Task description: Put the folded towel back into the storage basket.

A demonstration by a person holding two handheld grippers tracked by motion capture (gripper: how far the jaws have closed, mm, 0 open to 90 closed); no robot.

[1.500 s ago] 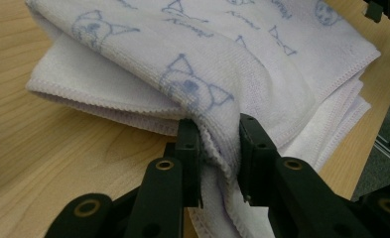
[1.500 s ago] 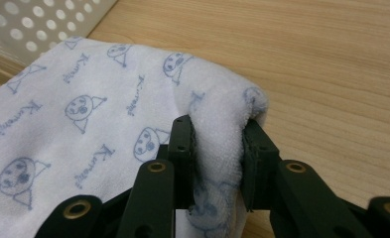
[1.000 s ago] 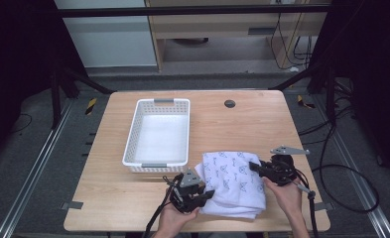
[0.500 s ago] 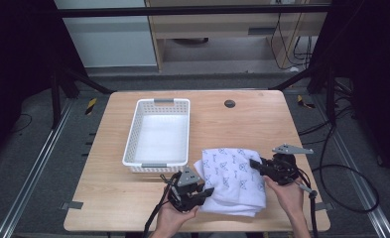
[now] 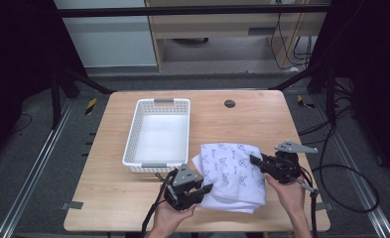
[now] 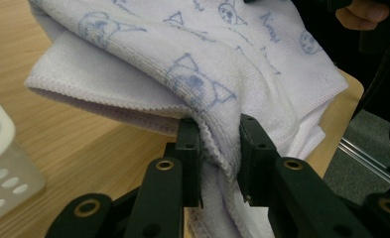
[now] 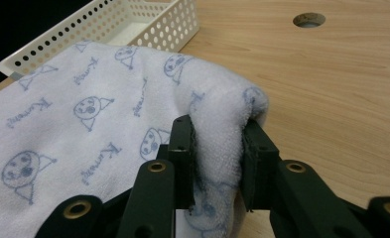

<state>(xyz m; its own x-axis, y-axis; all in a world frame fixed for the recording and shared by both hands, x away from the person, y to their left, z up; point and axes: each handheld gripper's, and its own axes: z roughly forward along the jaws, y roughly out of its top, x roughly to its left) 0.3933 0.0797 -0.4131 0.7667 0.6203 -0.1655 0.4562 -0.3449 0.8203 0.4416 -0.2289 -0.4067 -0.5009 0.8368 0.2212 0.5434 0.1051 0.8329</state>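
A white towel (image 5: pixel 233 174) printed with little blue cartoon faces lies folded on the wooden table (image 5: pixel 108 198), toward the near edge and right of the middle. The left gripper (image 5: pixel 206 189) sits at the towel's near left corner, held by the person's left hand (image 5: pixel 170 218); in the left gripper view its two black jaws are pinched on a fold of the cloth's hemmed edge (image 6: pixel 217 148), with the layers lifted slightly off the table there. The right gripper (image 5: pixel 254 160) comes in from the table's right edge, held by the right hand (image 5: pixel 289 196), and its jaws are clamped on a bunched ridge of the towel (image 7: pixel 222 129) at its right side, the fabric puckered up between them. A white perforated basket (image 5: pixel 159 133) stands empty just beside the towel, nearer the table's left and far side. A small round hole (image 5: pixel 229 103) is set in the tabletop near the far edge.
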